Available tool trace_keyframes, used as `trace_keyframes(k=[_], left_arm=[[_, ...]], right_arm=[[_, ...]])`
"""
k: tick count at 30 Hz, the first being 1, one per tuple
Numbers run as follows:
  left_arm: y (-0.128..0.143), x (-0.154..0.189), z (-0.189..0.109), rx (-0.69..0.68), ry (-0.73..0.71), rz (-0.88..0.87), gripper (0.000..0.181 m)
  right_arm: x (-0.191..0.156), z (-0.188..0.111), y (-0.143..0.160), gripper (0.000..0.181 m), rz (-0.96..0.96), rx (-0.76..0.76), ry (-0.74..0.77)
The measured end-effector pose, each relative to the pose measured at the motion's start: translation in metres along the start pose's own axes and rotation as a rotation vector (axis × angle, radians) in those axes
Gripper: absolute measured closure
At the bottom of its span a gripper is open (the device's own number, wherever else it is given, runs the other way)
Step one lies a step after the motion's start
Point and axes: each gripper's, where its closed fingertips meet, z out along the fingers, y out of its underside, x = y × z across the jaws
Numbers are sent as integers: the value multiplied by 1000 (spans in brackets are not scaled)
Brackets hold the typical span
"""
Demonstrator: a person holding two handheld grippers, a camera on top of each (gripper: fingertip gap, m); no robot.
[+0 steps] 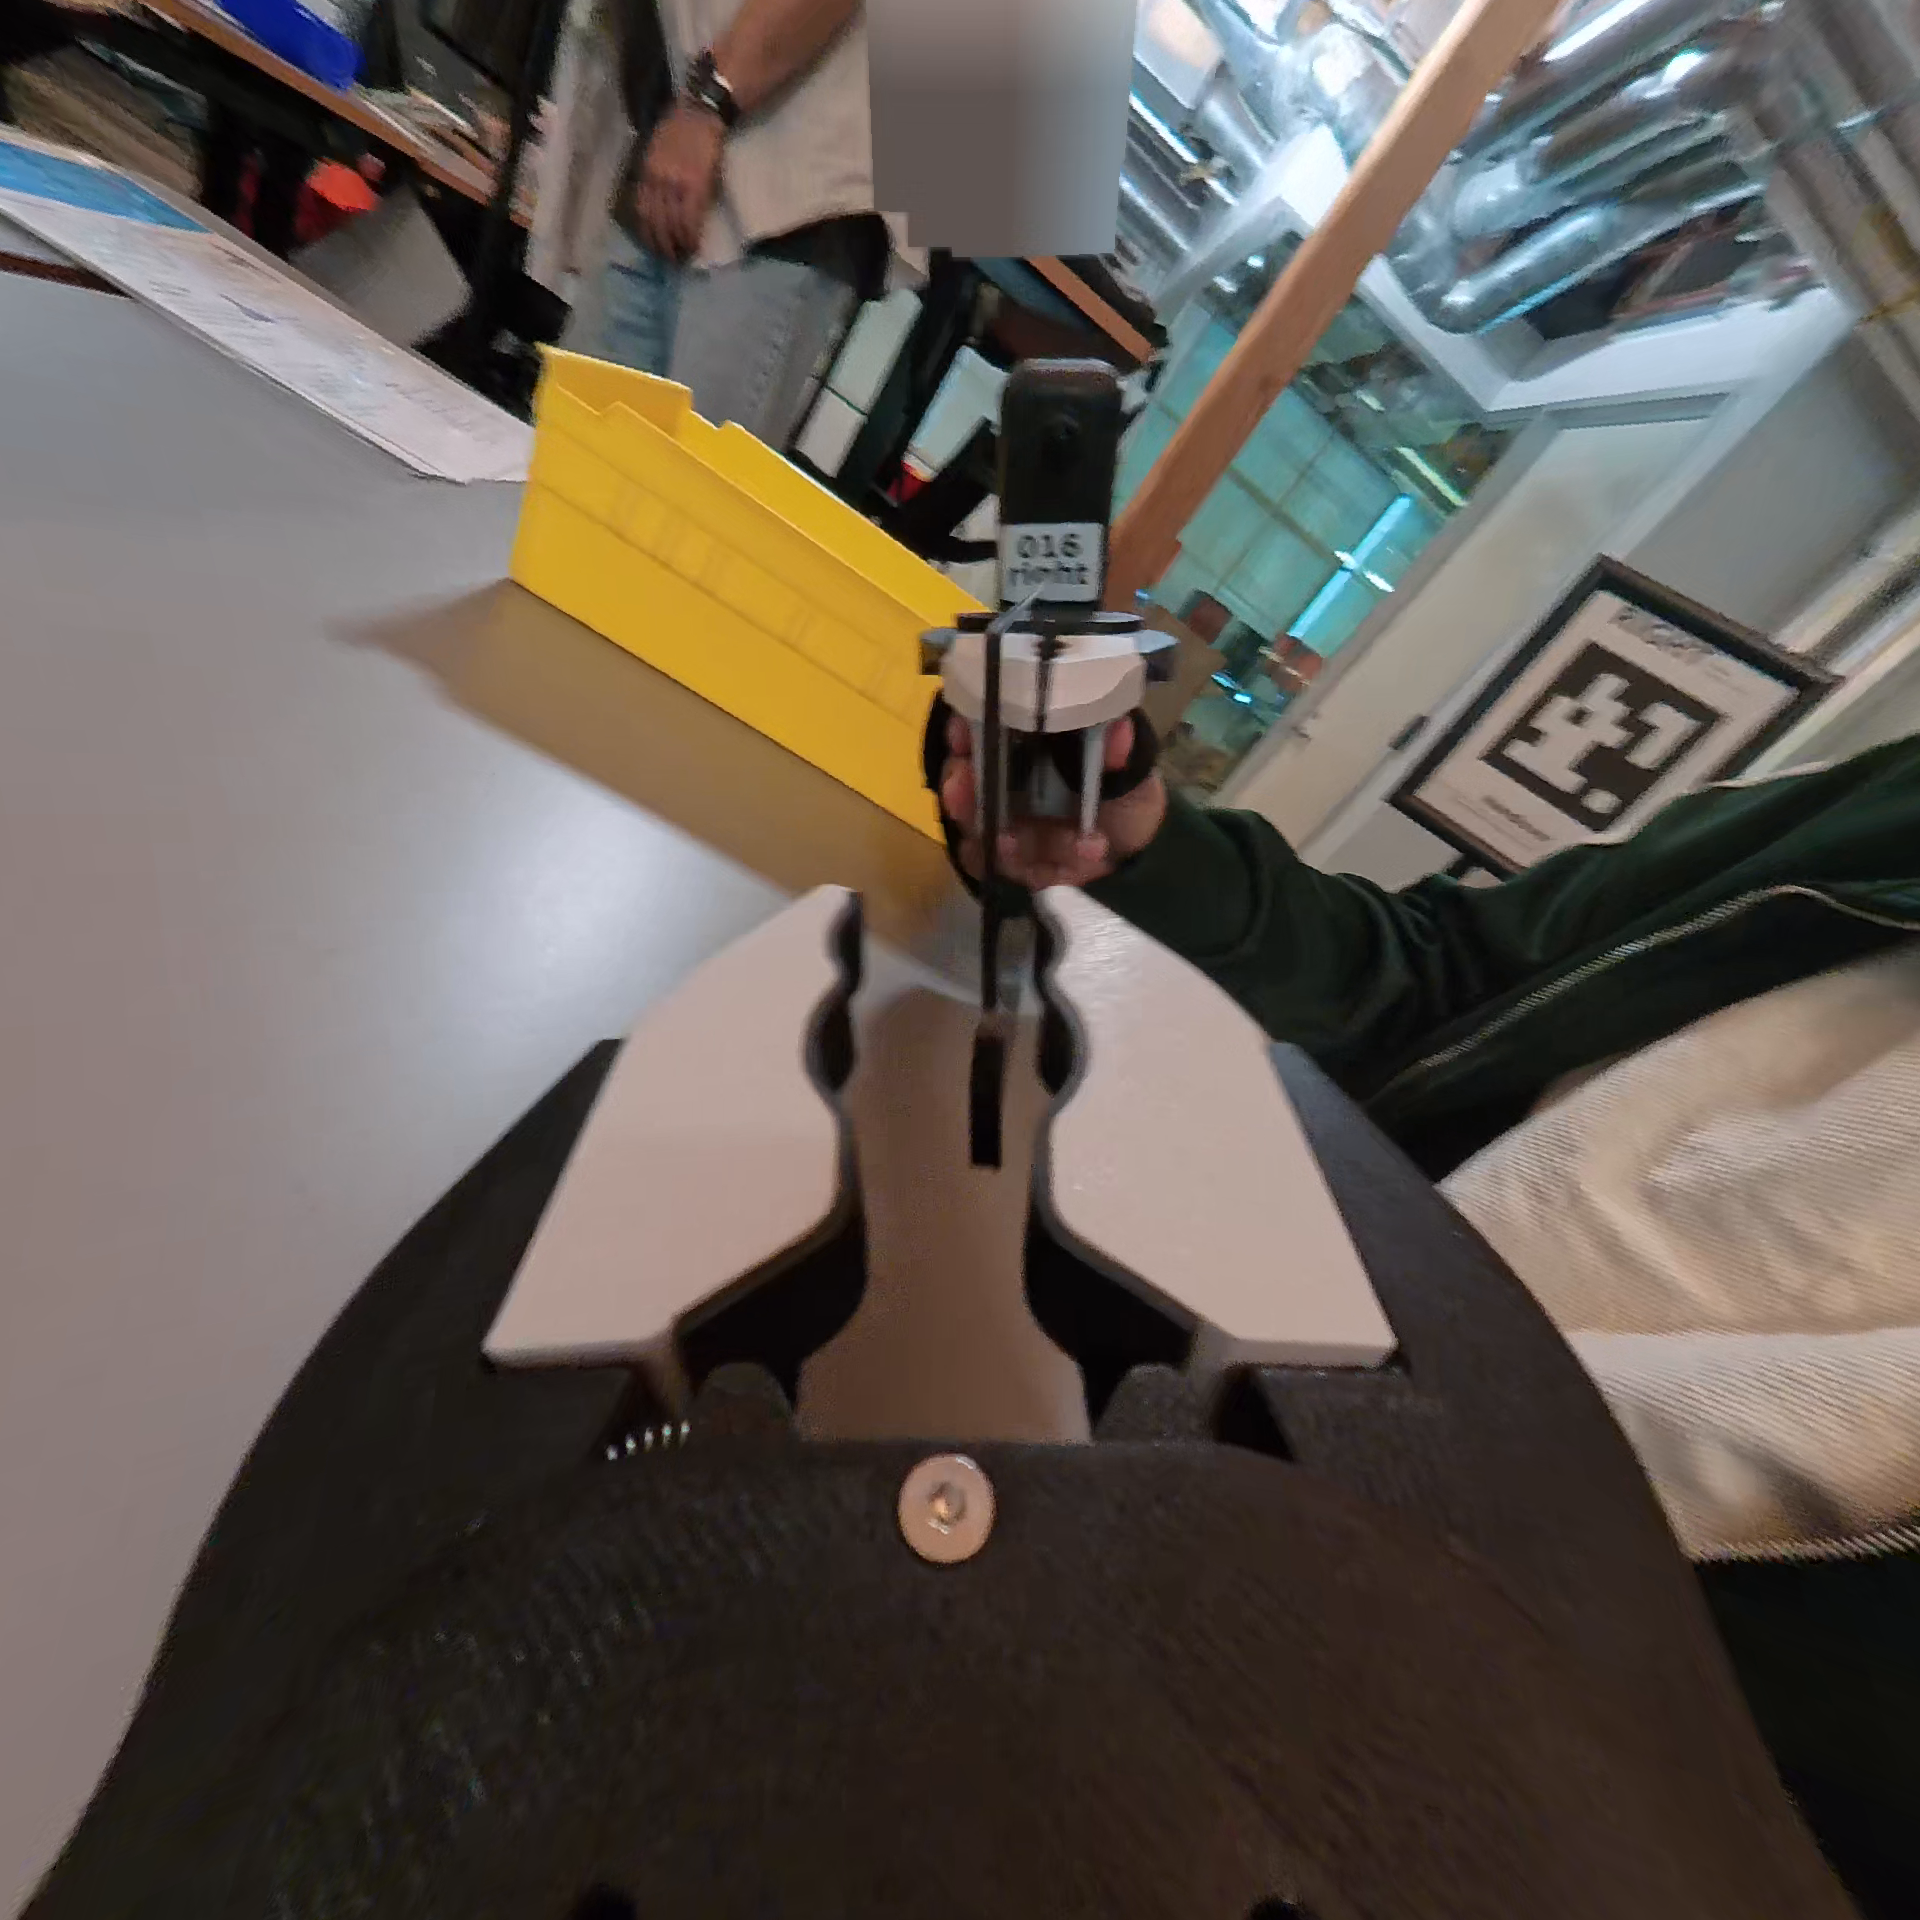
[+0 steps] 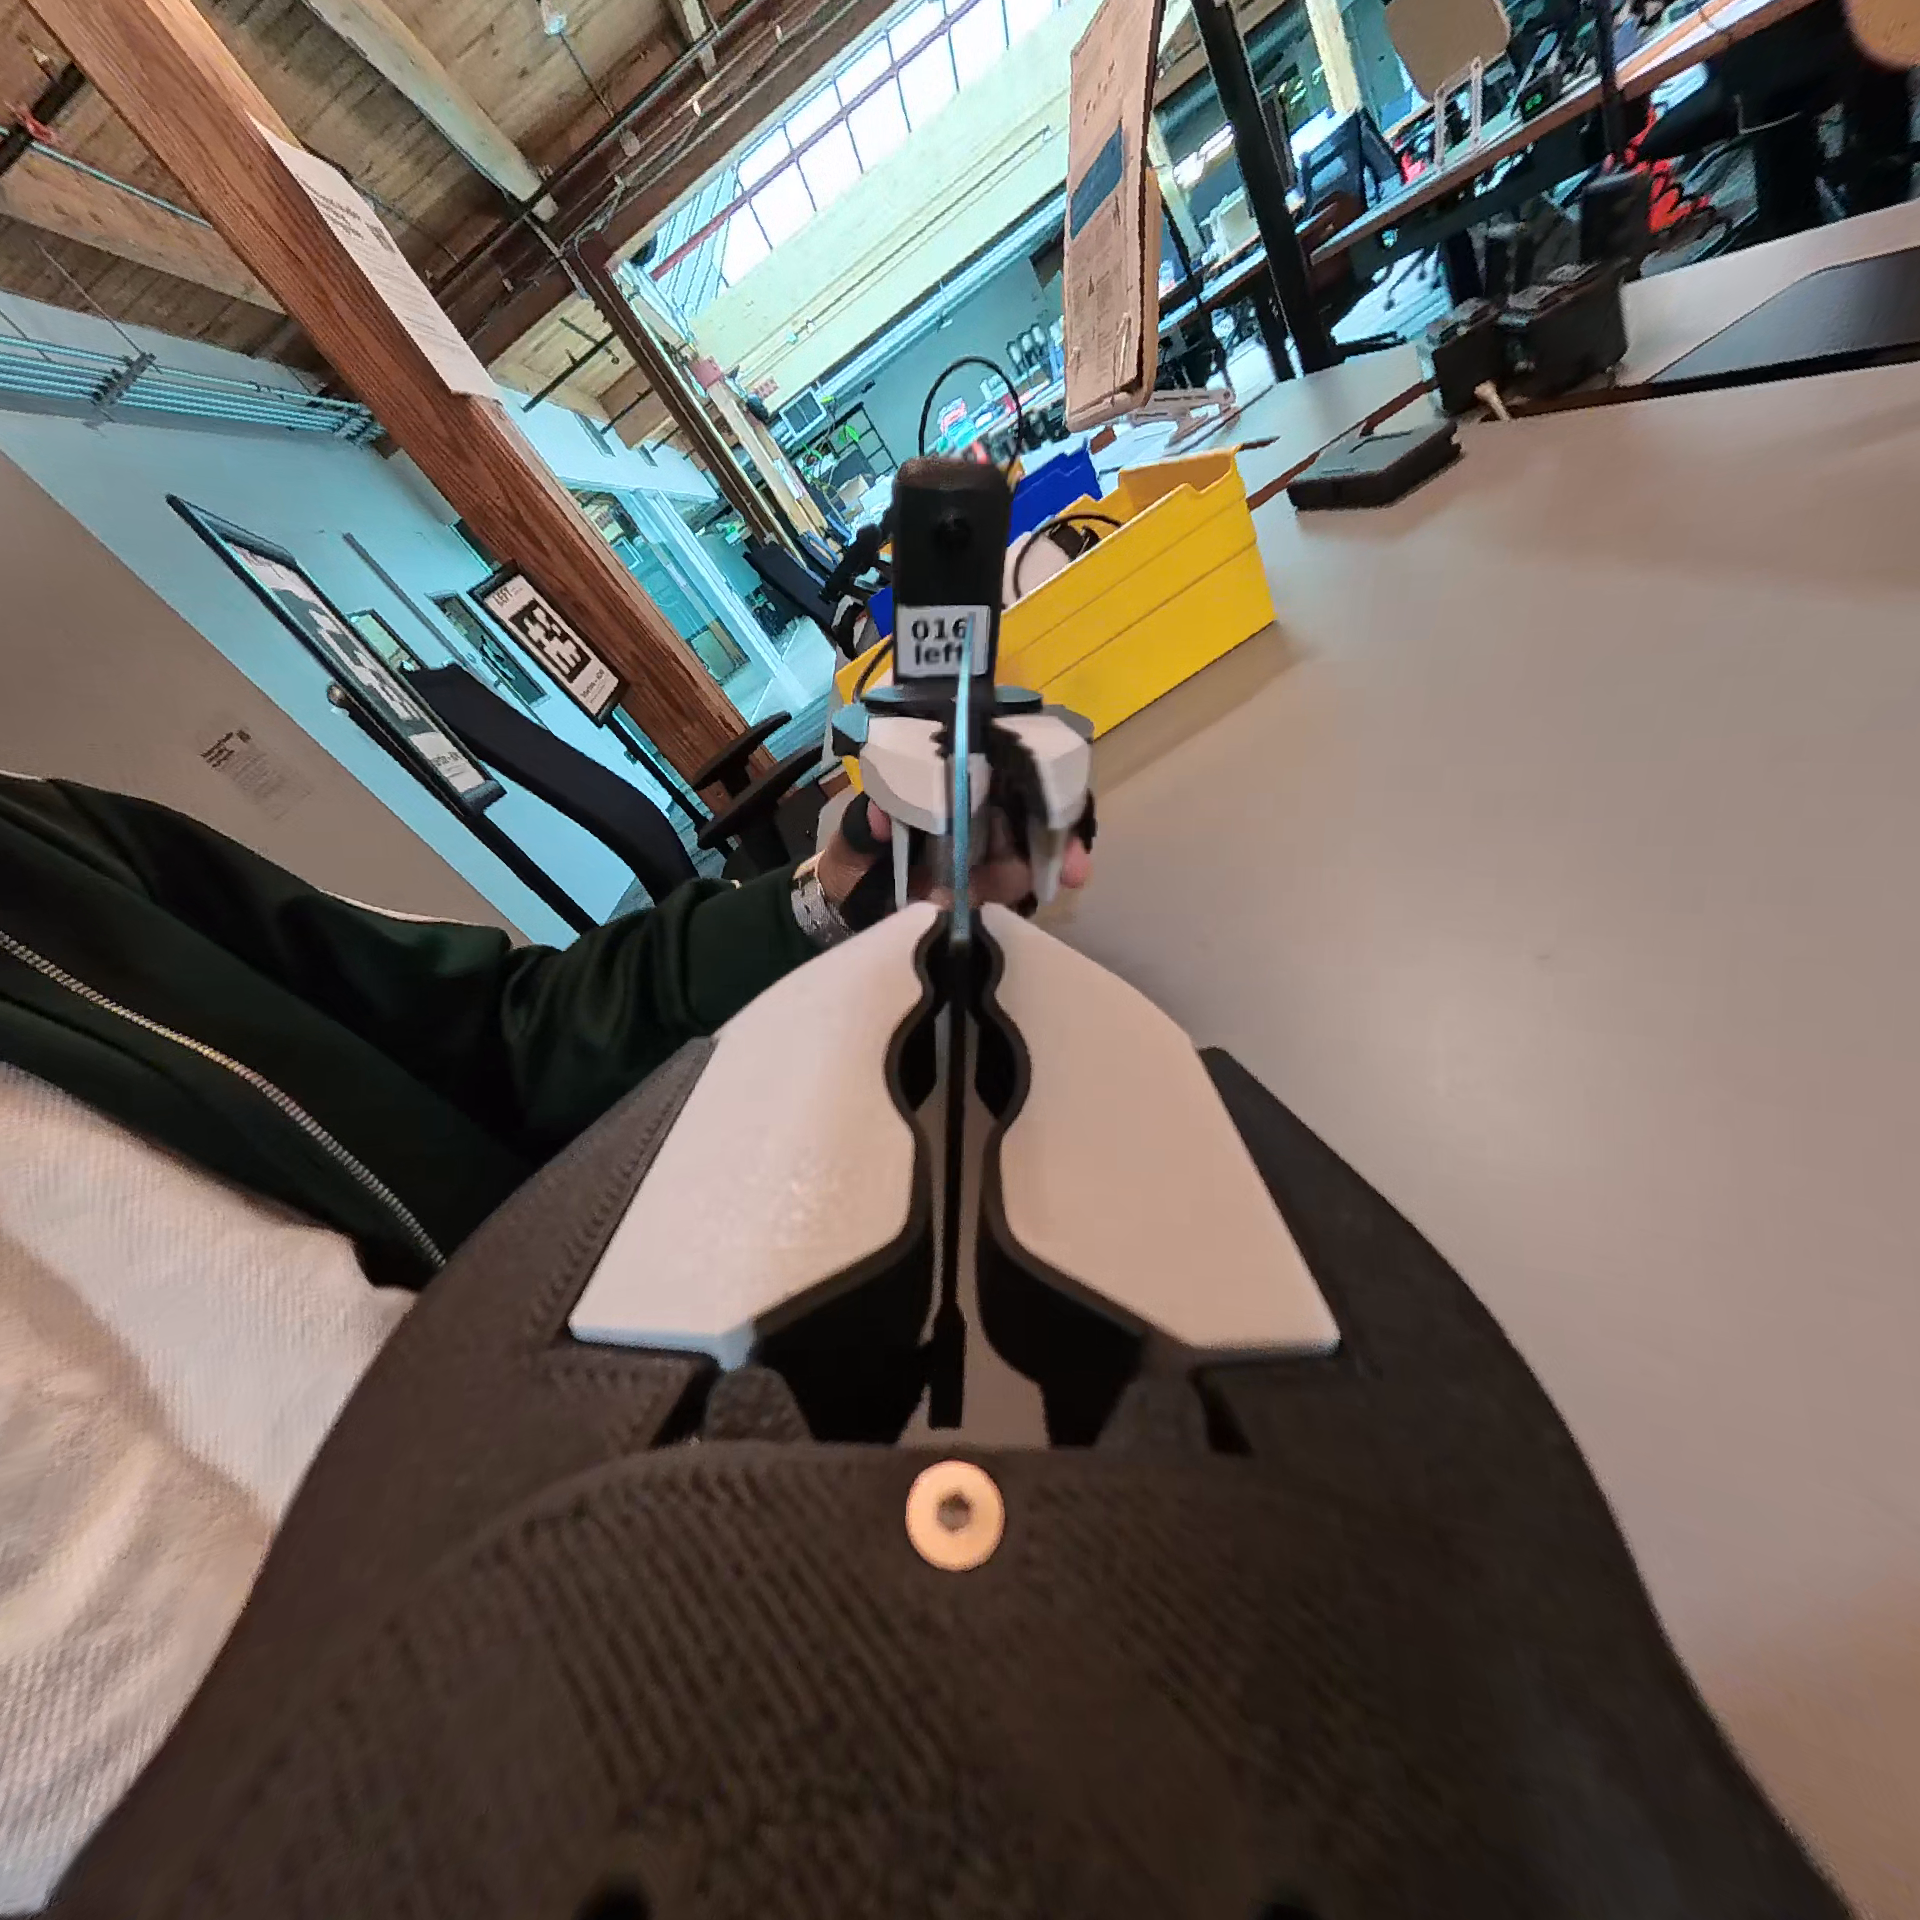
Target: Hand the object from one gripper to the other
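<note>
The object is a thin flat strip seen edge-on, black at one end and grey-blue metal at the other. In the right wrist view my right gripper [image 2: 958,920] is shut on the strip [image 2: 964,810], which runs forward to the left gripper [image 2: 977,790]. In the left wrist view my left gripper [image 1: 945,914] is open. The strip's black end [image 1: 987,1091] hangs in the gap between its fingers, closer to the right-hand finger [image 1: 1164,1143] and apart from both. The right gripper [image 1: 1023,686] faces me just beyond. Both grippers are held above the grey table [image 1: 260,831].
A yellow bin [image 1: 727,582] stands on the table behind the grippers; it also shows in the right wrist view [image 2: 1143,592] with cables inside. Papers [image 1: 260,301] lie at the far left. A person [image 1: 727,156] stands beyond the table. A black flat device [image 2: 1371,457] lies farther back. Spacing between my two grippers at the tips: around 9 cm.
</note>
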Motion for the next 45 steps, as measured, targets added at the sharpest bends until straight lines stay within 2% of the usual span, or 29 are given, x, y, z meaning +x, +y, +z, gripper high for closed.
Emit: trace_keyframes(k=[1, 3, 6, 8, 12, 17, 20, 25, 29, 40, 45], left_arm=[[-3, -7, -1, 21, -56, 21, 133], [-7, -29, -9, 31, -244, 94, 114], [-12, -43, -16, -5, -468, 309, 85], [-8, -49, -15, -94, -584, 470, 68], [8, -61, -6, -348, -799, 840, 45], [26, -57, 12, -557, -850, 1169, 52], [37, -58, 16, -663, -863, 1265, 56], [44, -59, 19, -689, -845, 1223, 65], [48, -60, 16, -709, -829, 1213, 83], [40, -56, 15, -682, -853, 1243, 83], [42, -58, 14, -686, -854, 1252, 83]], right_arm=[[1, -2, -3, 179, 6, 15, 7], [10, -8, -5, 179, 23, 22, 48], [25, -15, -2, 179, 61, 11, 129], [33, -19, -2, 179, 92, 14, 165], [41, -19, 8, 179, 108, -49, 211], [36, -8, 22, 179, 104, -128, 195], [31, -2, 29, 179, 71, -179, 194], [21, 7, 37, 179, 15, -241, 176], [18, 11, 41, 179, -30, -271, 183], [16, 11, 33, 179, -40, -224, 186], [16, 13, 35, 179, -76, -257, 225]])
